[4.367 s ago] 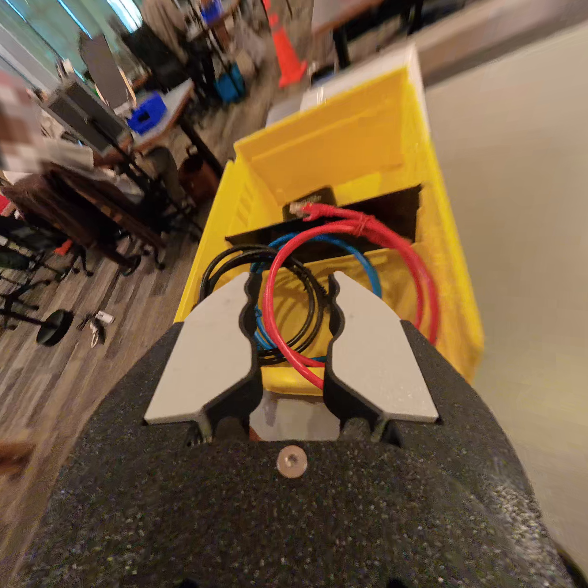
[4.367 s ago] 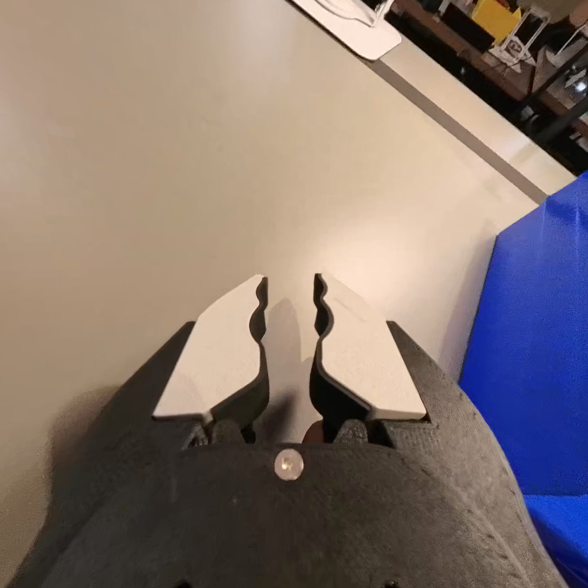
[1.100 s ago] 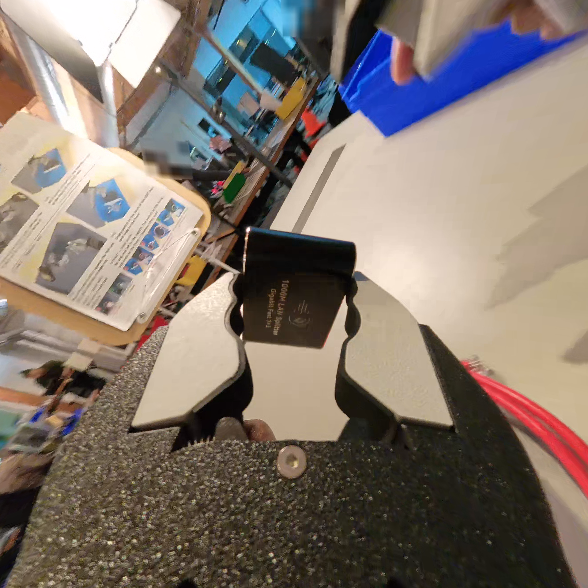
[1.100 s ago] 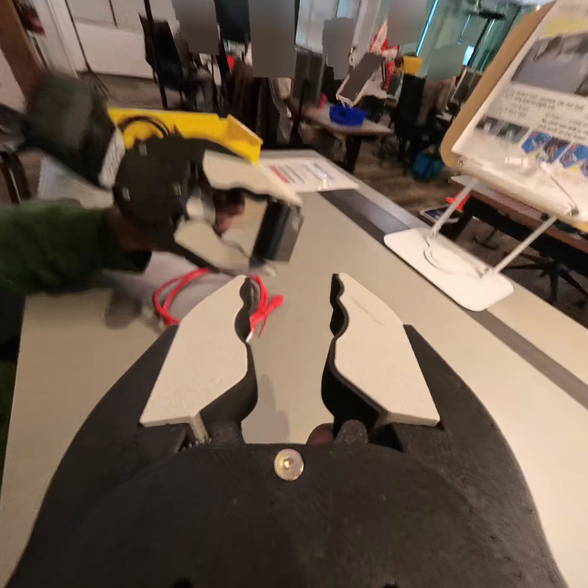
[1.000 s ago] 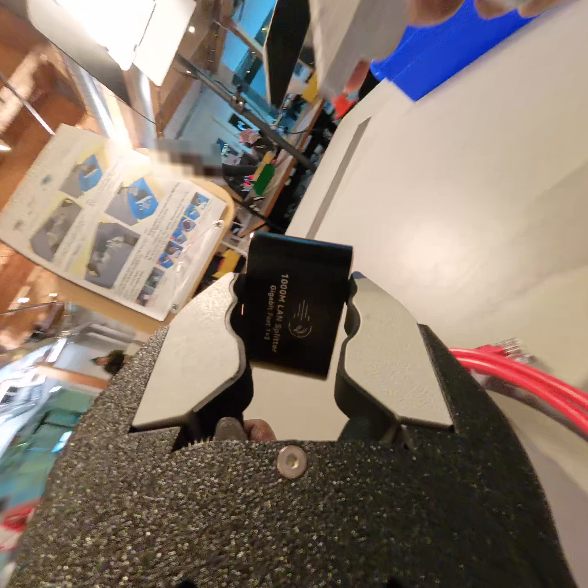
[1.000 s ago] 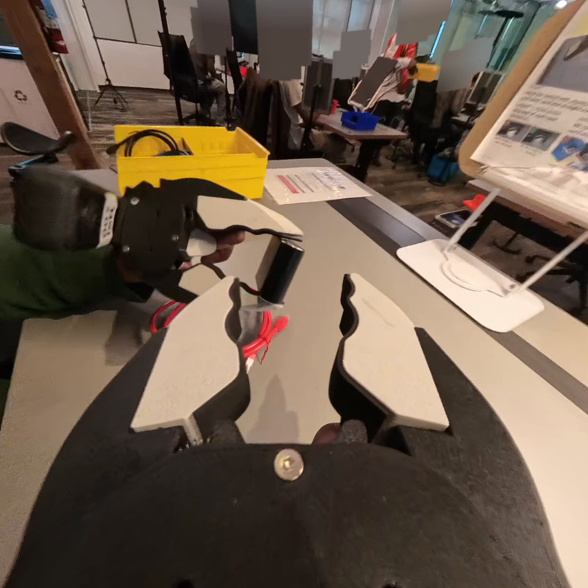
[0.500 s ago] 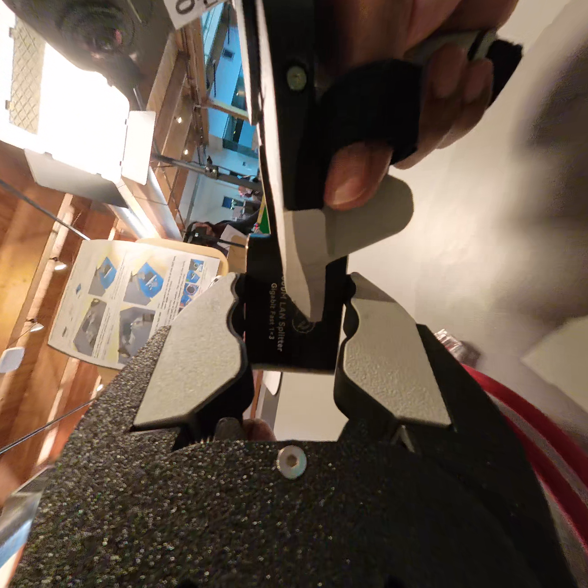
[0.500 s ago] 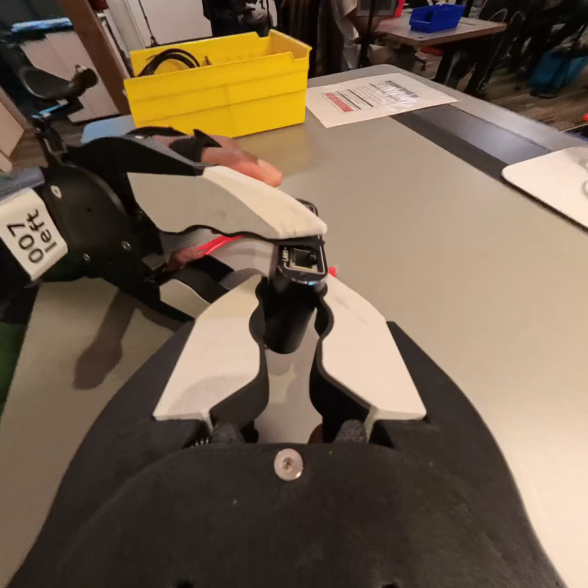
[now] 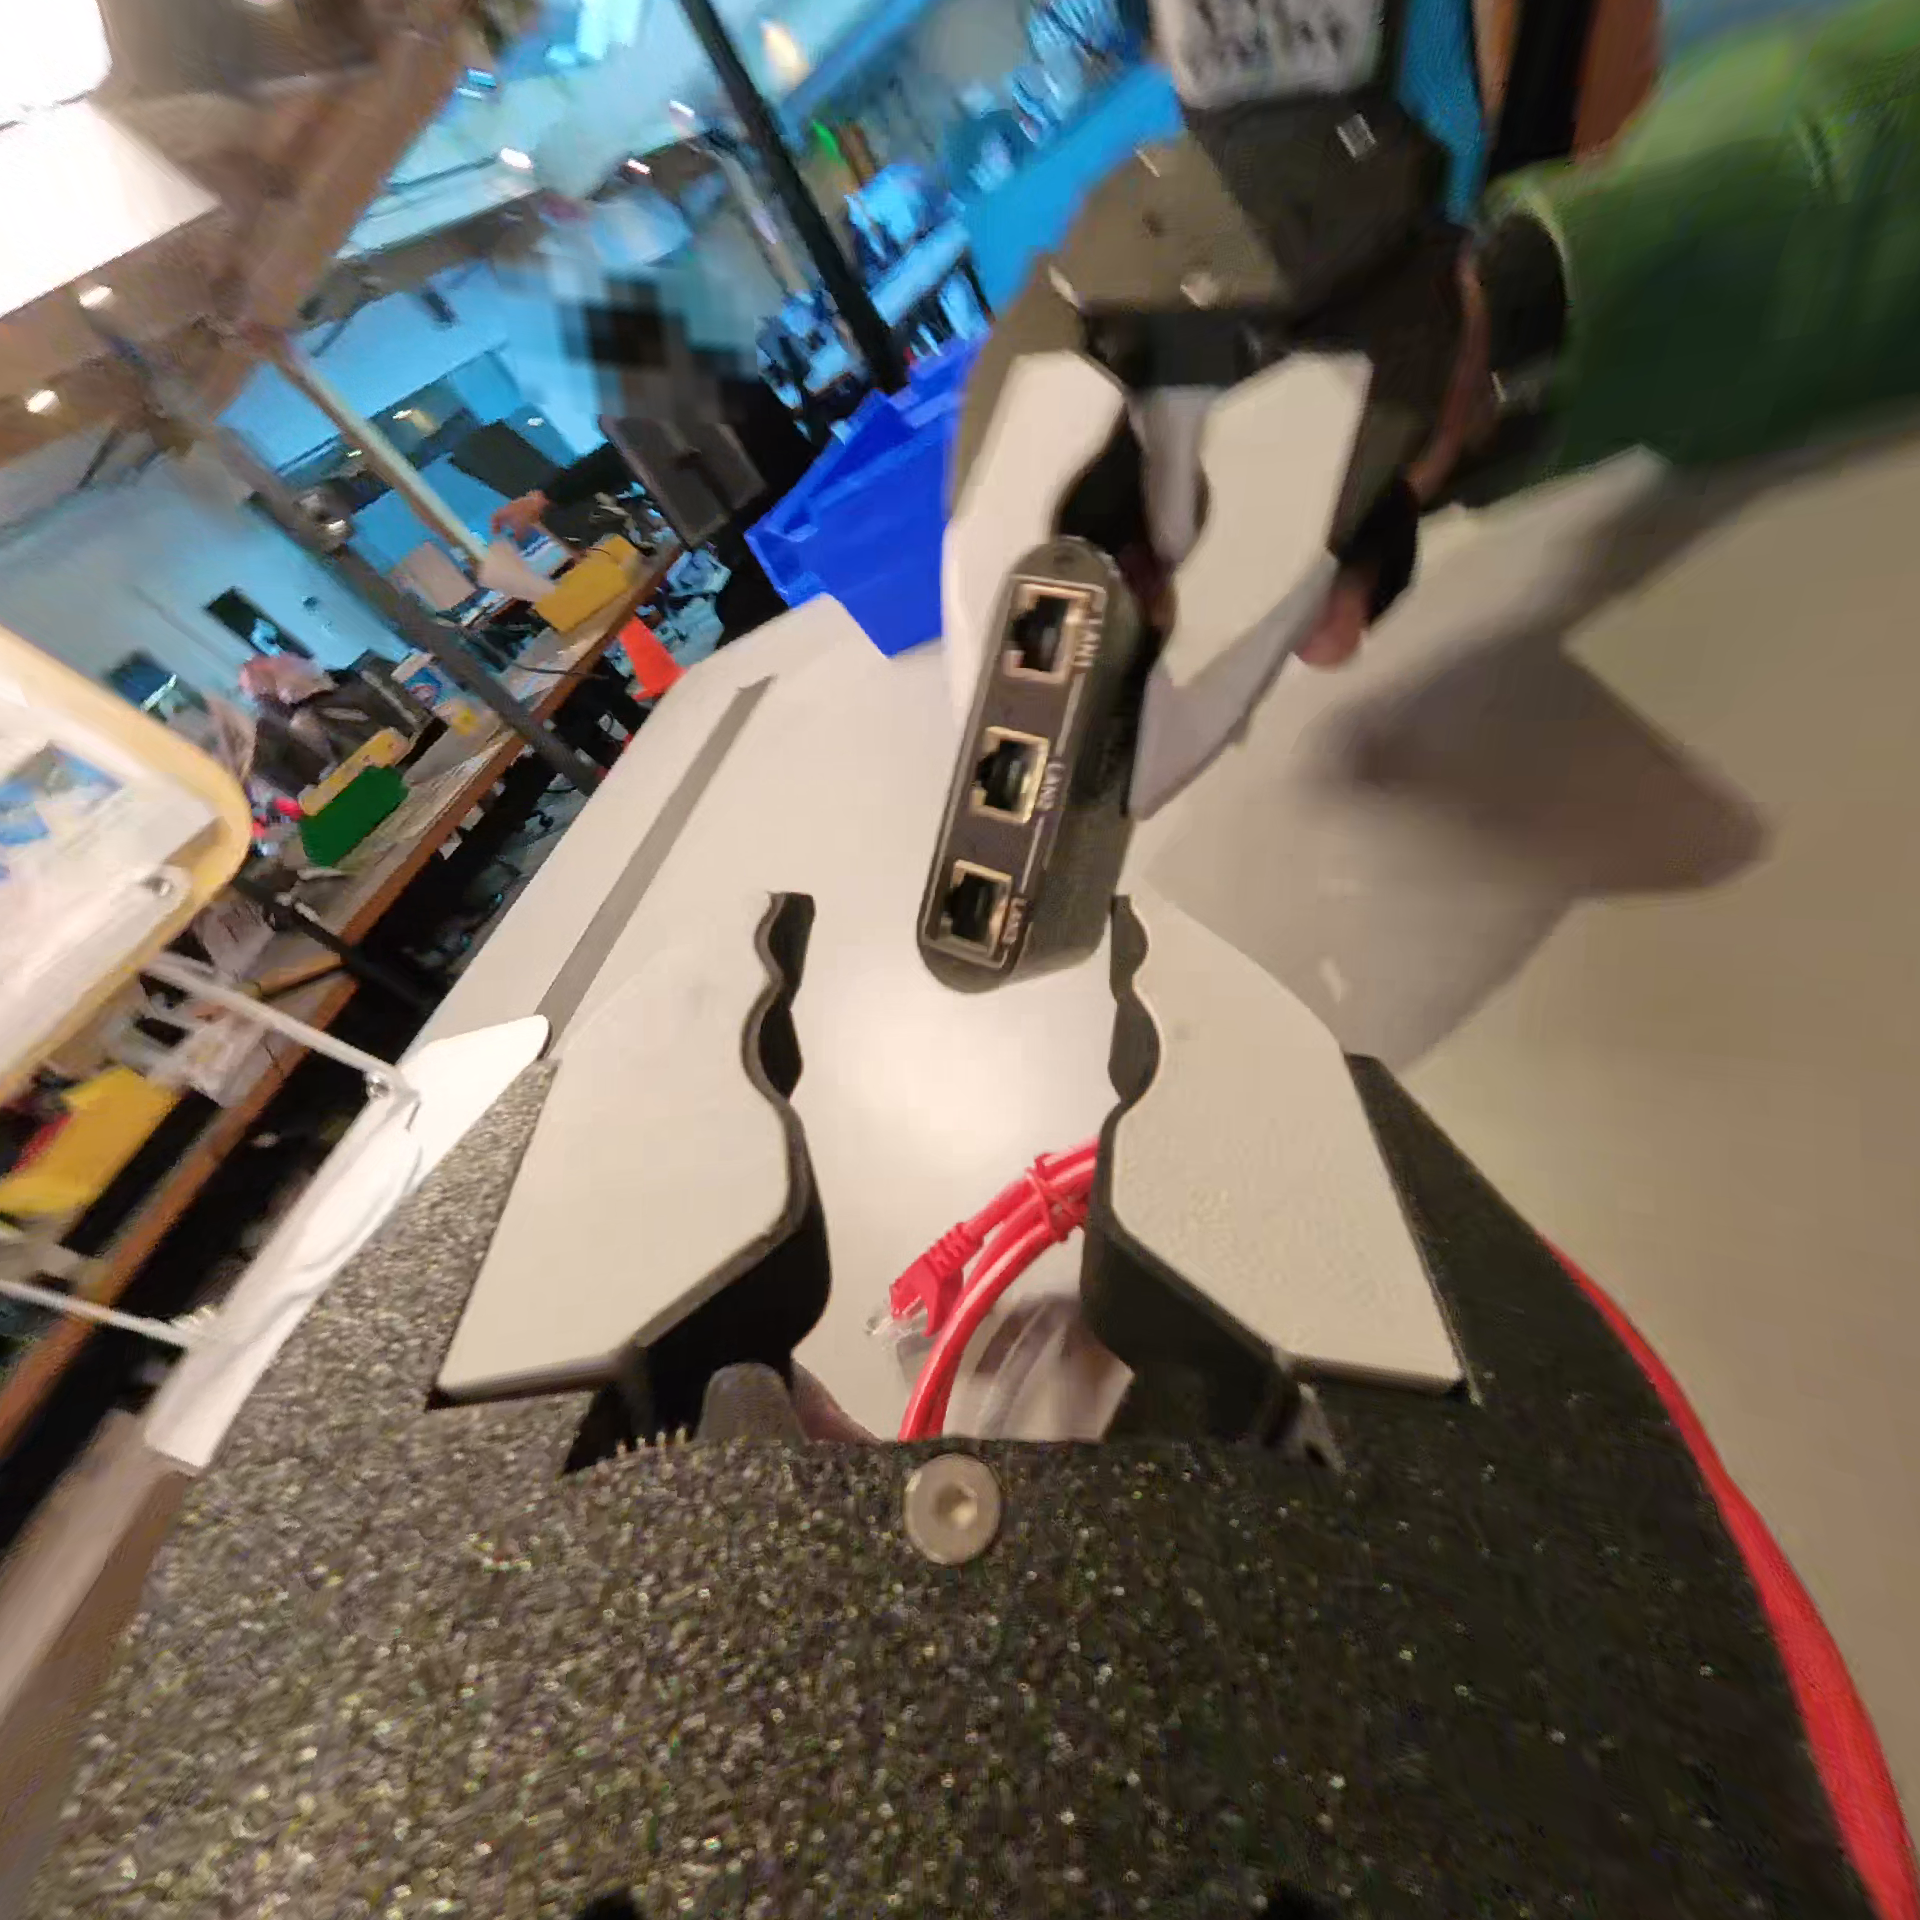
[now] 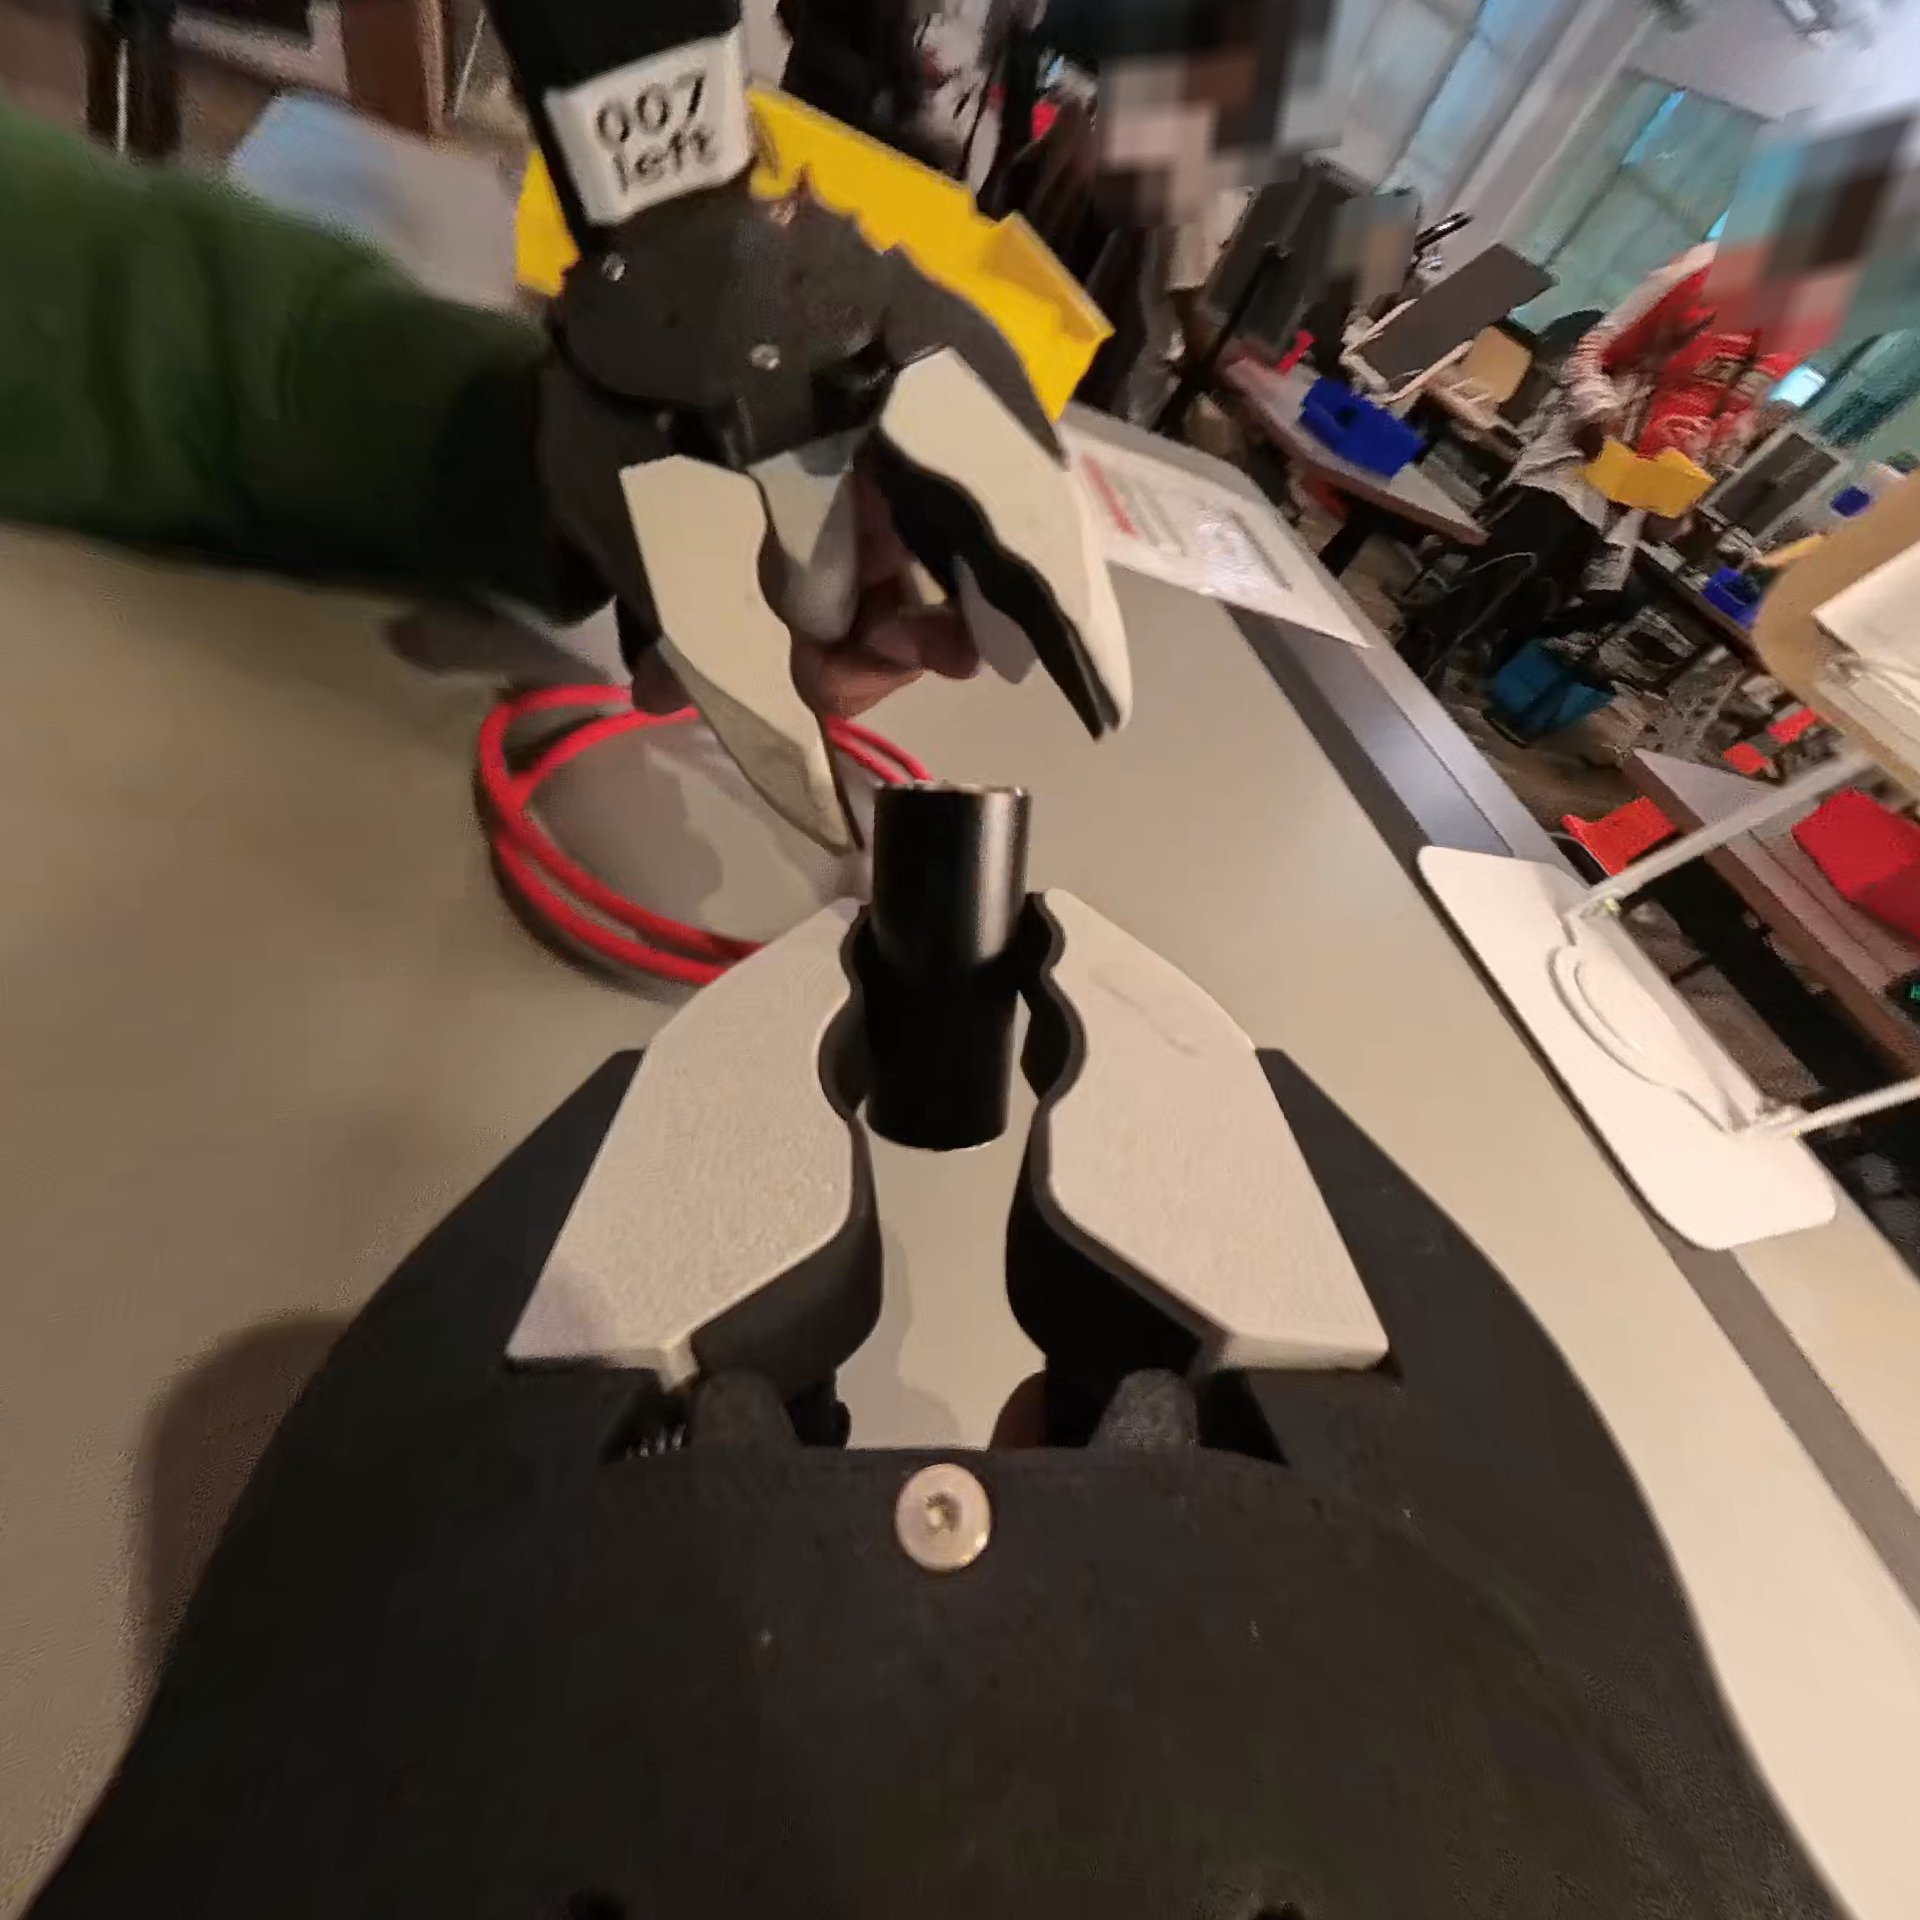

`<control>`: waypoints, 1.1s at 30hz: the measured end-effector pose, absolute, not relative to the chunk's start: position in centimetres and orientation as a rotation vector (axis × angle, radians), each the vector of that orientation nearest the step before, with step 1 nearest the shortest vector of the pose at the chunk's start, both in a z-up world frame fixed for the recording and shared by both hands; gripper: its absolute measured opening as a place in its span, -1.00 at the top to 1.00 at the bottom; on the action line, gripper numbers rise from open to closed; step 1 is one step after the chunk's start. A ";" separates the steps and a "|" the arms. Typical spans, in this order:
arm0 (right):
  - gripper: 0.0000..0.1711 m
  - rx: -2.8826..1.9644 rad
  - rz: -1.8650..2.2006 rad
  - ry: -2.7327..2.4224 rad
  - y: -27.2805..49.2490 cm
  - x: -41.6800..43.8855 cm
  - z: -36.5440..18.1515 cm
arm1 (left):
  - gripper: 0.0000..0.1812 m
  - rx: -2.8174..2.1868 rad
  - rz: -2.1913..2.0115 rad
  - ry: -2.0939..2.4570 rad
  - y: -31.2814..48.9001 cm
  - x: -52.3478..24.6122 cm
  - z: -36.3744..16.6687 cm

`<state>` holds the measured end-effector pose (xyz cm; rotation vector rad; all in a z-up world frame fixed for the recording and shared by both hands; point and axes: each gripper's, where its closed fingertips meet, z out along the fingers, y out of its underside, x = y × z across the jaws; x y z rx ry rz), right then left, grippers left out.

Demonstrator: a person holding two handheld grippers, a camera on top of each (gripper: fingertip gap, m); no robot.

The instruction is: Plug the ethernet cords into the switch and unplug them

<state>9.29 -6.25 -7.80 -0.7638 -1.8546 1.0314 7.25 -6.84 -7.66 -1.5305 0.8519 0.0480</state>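
The right gripper (image 10: 951, 935) is clamped on the black switch (image 10: 940, 977), gripping it near one end so the rest sticks out past the fingertips above the grey table (image 10: 260, 935); in the left wrist view the same switch (image 9: 1023, 769) shows its face of three sockets, all of them empty, turned toward the left gripper; the left gripper (image 9: 951, 935) is spread wide and holds nothing, and the red cord (image 9: 977, 1278) lies coiled on the table right beneath it, its clear-tipped plug (image 9: 914, 1294) pointing away from the coil; the step in hand looks like fetching that plug, and to do it well the left gripper should come down on the plug's boot rather than the cable, square to it, with the latch side left free so it can click home, while the right keeps the switch steady with the sockets facing the incoming plug; the coil appears tied with a band, so it may drag along as one lump; the left gripper hangs tilted steeply downward just beyond the switch, a green sleeve (image 10: 208, 343) behind it, while the right is held low and nearly level; a yellow bin (image 10: 935, 208) sits farther back.
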 end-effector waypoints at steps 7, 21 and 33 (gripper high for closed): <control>0.70 -0.631 0.779 -1.971 -7.8 9.0 -9.9 | 0.67 -1.588 0.330 1.109 -6.4 9.2 -11.1; 0.61 -1.077 0.893 -2.021 -5.3 8.5 -12.8 | 0.71 -1.587 -0.144 0.349 -6.6 1.0 -4.4; 0.62 -1.229 0.749 -2.126 -7.7 7.9 -14.4 | 0.72 -1.594 -0.192 0.188 -6.5 -1.0 -4.3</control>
